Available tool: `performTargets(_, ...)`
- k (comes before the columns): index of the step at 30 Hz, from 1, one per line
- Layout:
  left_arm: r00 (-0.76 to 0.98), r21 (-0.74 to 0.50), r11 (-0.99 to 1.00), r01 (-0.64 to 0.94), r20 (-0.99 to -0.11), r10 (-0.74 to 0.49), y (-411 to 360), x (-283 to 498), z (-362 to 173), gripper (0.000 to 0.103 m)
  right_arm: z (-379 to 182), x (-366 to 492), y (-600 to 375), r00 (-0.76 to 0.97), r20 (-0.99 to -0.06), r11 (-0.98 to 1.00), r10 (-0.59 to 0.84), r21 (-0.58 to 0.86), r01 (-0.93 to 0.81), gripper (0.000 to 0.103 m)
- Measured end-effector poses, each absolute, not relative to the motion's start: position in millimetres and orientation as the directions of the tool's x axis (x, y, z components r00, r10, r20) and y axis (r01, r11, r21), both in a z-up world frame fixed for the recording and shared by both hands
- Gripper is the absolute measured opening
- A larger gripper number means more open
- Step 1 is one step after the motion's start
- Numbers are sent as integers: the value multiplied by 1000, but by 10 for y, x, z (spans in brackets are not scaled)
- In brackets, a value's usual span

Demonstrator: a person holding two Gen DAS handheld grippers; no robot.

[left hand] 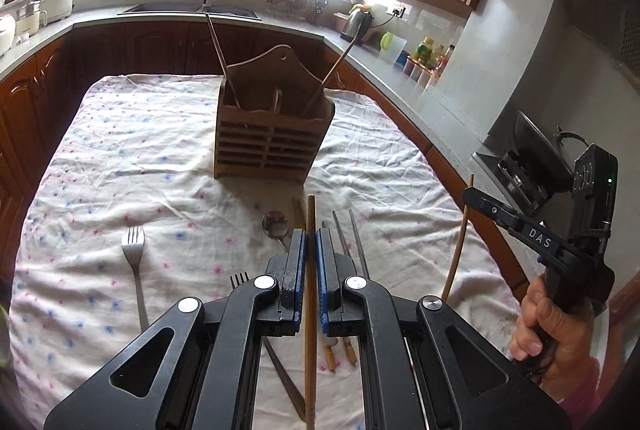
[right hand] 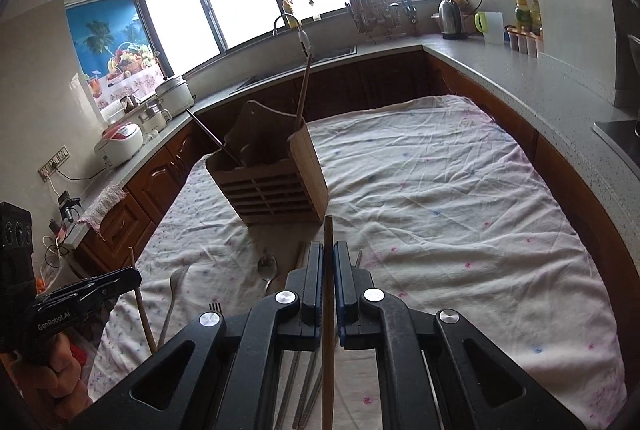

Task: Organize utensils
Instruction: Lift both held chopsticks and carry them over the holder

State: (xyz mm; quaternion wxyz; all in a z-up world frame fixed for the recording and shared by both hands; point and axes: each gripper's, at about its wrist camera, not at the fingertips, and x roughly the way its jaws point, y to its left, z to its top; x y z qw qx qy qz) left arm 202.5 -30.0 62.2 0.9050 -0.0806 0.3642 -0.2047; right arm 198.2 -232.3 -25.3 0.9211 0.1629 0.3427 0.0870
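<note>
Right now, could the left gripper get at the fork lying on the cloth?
Probably not yet. The path to the fork looks free, with only bare cloth around it, but the left gripper is shut on a wooden chopstick, which should go into the holder first.

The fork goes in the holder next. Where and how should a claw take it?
Grip the fork across its slim handle, coming straight down from above. It lies flat on the cloth, apart from the other cutlery, tines toward the wooden holder, so only its narrow sides offer purchase.

Table under floral cloth (left hand: pixel 120 150): wooden caddy (left hand: pixel 272 146), fork (left hand: pixel 134 254), spoon (left hand: pixel 275 224), loose chopsticks (left hand: pixel 358 242).
</note>
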Motion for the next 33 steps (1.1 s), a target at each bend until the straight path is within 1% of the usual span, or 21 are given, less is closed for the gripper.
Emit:
performTargets(12,738,-303,905,300,-527,-421,-164,1947,955,4,113,1853,-2345,823,-507,933,258,353,-75,5)
performTargets(16,765,-277,915,294,-506,-399,-163,1946,1050,4,192,1859,-2333,837,-485,934,254,348,-82,5)
performTargets(33,817,-253,927,278,-445,-367,-65,2142,1301,4,327,2079,-2285,866,-429,932,257,348,-104,5)
